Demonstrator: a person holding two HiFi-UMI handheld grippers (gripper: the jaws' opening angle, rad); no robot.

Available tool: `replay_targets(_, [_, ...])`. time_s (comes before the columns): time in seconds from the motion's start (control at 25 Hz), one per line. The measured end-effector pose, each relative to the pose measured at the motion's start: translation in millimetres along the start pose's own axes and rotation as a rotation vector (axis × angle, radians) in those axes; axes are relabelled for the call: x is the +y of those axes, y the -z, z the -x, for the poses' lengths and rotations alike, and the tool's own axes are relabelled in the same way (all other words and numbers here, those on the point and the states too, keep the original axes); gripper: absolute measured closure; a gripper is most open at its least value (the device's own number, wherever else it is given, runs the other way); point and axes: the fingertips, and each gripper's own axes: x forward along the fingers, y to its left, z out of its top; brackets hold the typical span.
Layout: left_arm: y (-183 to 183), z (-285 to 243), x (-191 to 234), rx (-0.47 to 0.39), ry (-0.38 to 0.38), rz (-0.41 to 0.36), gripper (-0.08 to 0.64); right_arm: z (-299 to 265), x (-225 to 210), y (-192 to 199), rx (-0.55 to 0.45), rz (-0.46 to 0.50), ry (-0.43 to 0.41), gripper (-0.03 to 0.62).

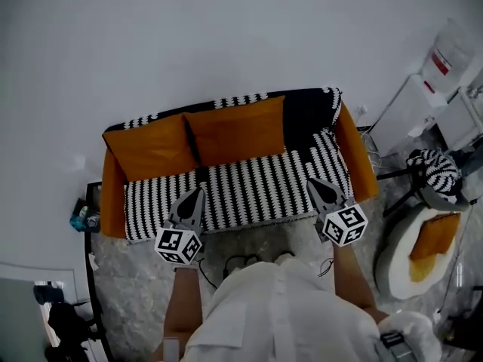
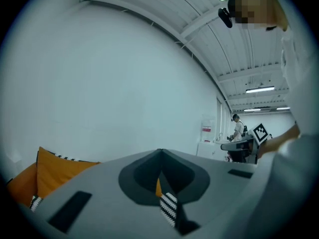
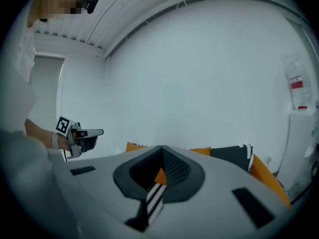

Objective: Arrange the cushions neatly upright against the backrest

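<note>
A sofa (image 1: 115, 194) with orange sides and a black-and-white striped seat stands against the white wall. Two orange cushions, one at the left (image 1: 151, 151) and one in the middle (image 1: 238, 130), lean upright on the backrest, and a dark cushion (image 1: 306, 115) fills the right end. My left gripper (image 1: 198, 192) hovers over the seat's front edge at the left, jaws shut and empty. At the right front edge my right gripper (image 1: 313, 181) is likewise shut on nothing. The left gripper view catches an orange cushion (image 2: 60, 171); the right gripper view shows the dark cushion (image 3: 232, 156).
A round white chair (image 1: 392, 259) at the right carries an orange cushion (image 1: 434, 236) and a striped cushion (image 1: 434, 168). White cabinets (image 1: 411, 111) stand behind it. Cables (image 1: 241, 262) lie on the floor before the sofa. A person (image 2: 238, 128) works far off.
</note>
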Motion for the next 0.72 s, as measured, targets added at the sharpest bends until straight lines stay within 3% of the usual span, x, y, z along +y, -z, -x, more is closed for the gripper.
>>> replay_targets(0.72, [4.9, 22.6, -116.0, -0.027, 0.023, 0.002, 0.546, 107.3, -38.7, -27.8, -0.042, 0.064, 0.036, 0.588])
